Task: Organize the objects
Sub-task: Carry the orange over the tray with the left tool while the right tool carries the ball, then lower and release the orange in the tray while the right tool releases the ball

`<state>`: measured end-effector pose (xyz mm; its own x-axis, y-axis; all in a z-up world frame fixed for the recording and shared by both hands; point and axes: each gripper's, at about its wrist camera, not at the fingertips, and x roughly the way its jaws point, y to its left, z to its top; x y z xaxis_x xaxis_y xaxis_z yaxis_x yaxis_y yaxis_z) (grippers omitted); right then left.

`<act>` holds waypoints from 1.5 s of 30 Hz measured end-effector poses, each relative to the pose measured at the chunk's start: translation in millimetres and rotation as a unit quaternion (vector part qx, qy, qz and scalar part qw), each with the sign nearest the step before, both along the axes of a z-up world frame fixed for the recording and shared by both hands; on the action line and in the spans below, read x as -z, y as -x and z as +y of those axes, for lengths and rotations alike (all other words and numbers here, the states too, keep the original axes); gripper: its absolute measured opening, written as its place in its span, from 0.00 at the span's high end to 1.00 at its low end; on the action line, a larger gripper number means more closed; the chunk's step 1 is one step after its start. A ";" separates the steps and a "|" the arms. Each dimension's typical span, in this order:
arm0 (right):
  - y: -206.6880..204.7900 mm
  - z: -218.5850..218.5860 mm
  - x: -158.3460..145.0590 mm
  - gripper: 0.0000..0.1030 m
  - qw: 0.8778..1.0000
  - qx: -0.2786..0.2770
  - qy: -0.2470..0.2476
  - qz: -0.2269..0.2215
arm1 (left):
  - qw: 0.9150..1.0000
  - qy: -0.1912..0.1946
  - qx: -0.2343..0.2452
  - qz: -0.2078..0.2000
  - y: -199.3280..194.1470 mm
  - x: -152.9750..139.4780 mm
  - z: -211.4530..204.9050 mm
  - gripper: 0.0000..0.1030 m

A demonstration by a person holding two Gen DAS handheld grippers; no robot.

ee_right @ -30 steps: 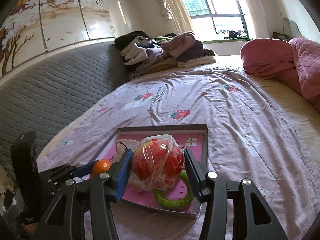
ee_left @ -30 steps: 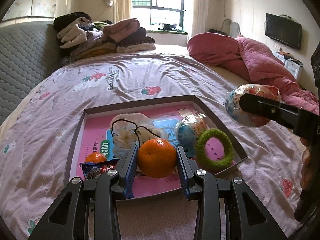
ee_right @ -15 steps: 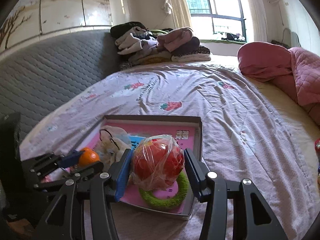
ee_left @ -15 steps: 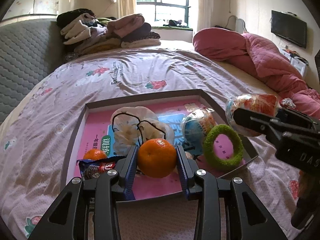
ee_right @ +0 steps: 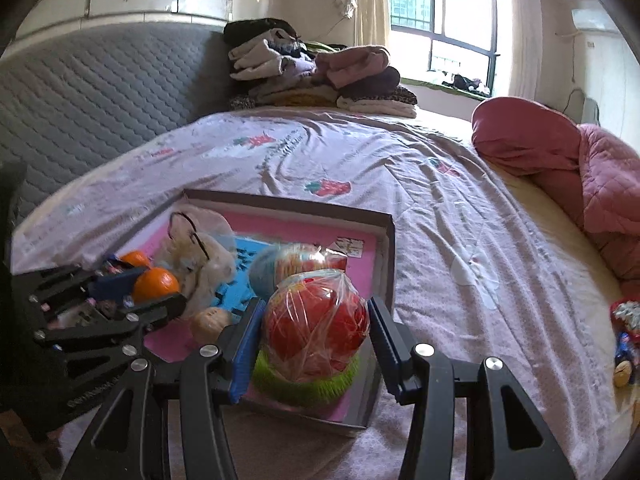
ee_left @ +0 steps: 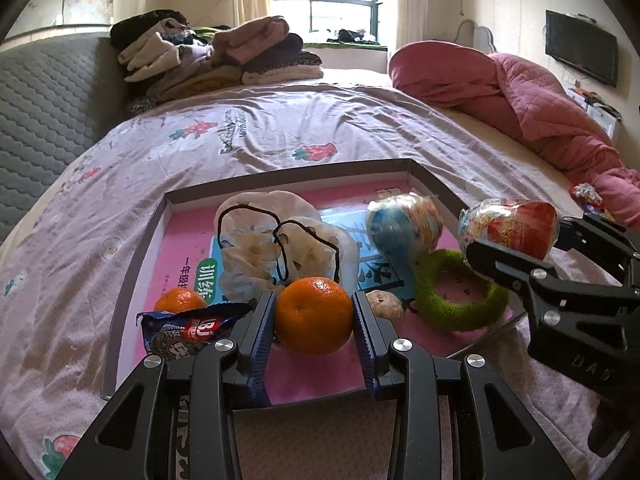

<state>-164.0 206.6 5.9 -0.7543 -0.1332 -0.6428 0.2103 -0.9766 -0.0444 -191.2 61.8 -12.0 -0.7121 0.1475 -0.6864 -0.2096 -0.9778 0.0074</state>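
My left gripper [ee_left: 314, 316] is shut on an orange mandarin [ee_left: 314, 315], held just above the near part of a shallow box [ee_left: 288, 176] with a pink floor on the bed. My right gripper [ee_right: 316, 334] is shut on a red ball wrapped in clear plastic [ee_right: 316, 330], which hangs over a green fuzzy ring [ee_right: 304, 384] in the box's near right corner. Seen from the left wrist, that wrapped ball [ee_left: 510, 228] and the right gripper sit at the box's right edge. The left gripper with its mandarin [ee_right: 155, 284] shows at the left in the right wrist view.
Inside the box lie a second mandarin [ee_left: 180, 301], a blue snack packet [ee_left: 188, 328], a white plastic bag [ee_left: 276, 248], a blue wrapped ball [ee_left: 402, 228] and a small beige nut [ee_left: 384, 304]. Folded clothes [ee_left: 216, 56] and a pink quilt [ee_left: 528, 112] lie farther back. Loose wrappers [ee_right: 624, 340] lie at the bed's right edge.
Both grippers have sunk toward the box with their loads. The right gripper with the wrapped ball has come in over the green ring and rolled a little.
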 end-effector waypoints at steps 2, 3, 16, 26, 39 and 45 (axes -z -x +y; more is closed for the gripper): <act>0.3 -0.1 3.9 0.50 1.000 -0.001 -0.001 -0.005 | 1.000 0.001 -0.002 -0.002 1.5 2.2 0.3 0.63; 0.2 -0.6 5.8 0.50 1.000 -0.001 -0.002 -0.007 | 1.000 0.002 -0.003 -0.004 2.7 3.4 0.3 0.63; -1.4 -13.0 18.3 0.50 0.999 -0.010 -0.029 -0.011 | 1.000 0.012 -0.008 -0.009 7.2 14.1 1.6 0.62; -1.2 -12.3 21.0 0.49 0.999 -0.019 -0.021 -0.038 | 1.000 0.015 -0.010 -0.017 8.2 18.3 2.1 0.62; -6.9 -10.6 10.6 0.39 0.999 -0.022 -0.001 -0.027 | 1.000 0.003 -0.009 -0.013 3.4 9.4 -0.4 0.43; -8.7 -6.4 1.2 0.37 1.000 -0.015 0.008 -0.016 | 1.000 -0.001 -0.009 -0.005 0.3 1.5 -1.5 0.37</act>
<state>-155.3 200.2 4.7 -0.7287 -0.1661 -0.6644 0.2406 -0.9704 -0.0214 -191.4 60.4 -13.5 -0.7072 0.1361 -0.6938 -0.1922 -0.9813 0.0034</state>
